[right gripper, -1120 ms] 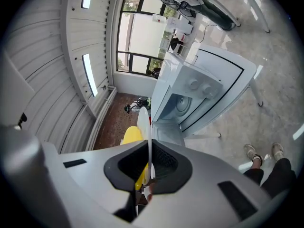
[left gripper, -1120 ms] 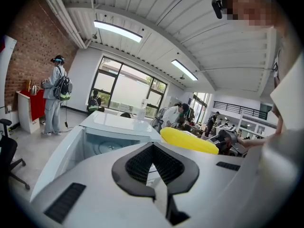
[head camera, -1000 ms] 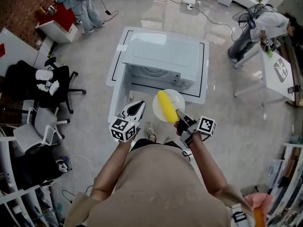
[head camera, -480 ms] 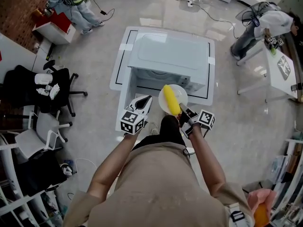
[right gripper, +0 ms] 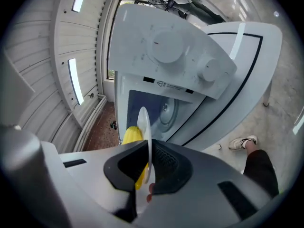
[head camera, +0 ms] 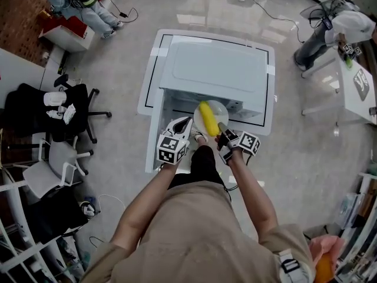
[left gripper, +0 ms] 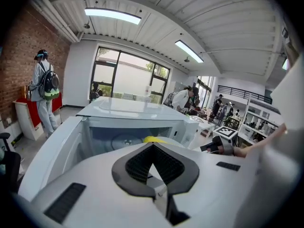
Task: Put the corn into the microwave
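Handling: corn [head camera: 207, 118] light, round, loose on plate [head camera: 220, 107], likely rolls if tilted. Plate stiff, slick, breakable; best held at rim, kept level. Grip: right tool [head camera: 222, 130] clamped on plate's near rim, corn just beyond tool tips, at microwave [head camera: 218, 69] open front, not yet inside. Beside plate, left tool [head camera: 182, 126] closed, empty, before microwave opening.

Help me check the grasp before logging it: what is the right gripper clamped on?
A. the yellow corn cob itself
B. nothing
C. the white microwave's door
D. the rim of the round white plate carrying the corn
D: in the right gripper view, the right gripper is shut on the edge of the round white plate, and the yellow corn cob lies on that plate.
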`<state>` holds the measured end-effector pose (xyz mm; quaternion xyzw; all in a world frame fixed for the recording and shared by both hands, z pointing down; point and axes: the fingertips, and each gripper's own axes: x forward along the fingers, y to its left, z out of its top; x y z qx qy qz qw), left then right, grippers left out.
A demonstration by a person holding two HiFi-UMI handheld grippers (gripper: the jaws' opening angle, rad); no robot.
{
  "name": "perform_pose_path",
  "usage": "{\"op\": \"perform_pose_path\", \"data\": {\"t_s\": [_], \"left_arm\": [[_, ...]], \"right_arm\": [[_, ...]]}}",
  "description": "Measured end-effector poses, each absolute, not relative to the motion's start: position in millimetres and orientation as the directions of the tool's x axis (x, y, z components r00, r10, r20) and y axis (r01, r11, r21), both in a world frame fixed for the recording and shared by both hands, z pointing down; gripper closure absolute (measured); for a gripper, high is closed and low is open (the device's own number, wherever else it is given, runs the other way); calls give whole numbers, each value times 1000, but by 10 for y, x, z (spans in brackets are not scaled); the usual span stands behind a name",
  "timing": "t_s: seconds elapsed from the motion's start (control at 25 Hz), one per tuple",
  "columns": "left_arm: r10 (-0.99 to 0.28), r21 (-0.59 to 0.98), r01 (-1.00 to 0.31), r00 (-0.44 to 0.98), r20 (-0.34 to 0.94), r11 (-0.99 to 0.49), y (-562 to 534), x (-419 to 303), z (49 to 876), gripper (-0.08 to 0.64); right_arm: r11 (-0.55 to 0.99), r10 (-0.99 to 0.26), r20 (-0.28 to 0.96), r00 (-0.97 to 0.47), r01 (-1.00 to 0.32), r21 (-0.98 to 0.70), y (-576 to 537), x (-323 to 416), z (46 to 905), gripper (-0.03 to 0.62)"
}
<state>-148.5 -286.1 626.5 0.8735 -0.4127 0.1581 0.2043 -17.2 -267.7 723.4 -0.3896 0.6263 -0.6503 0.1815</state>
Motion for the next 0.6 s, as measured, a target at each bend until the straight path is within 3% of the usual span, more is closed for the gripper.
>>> {"op": "perform_pose_path", "data": {"t_s": [0.6], "left_arm": [[-634, 245, -810, 573, 519, -532, -3238, -1608, 6685, 555]], "right_arm": [[-187, -805, 297, -514, -255, -949, -3371, -379, 8011, 575]]}}
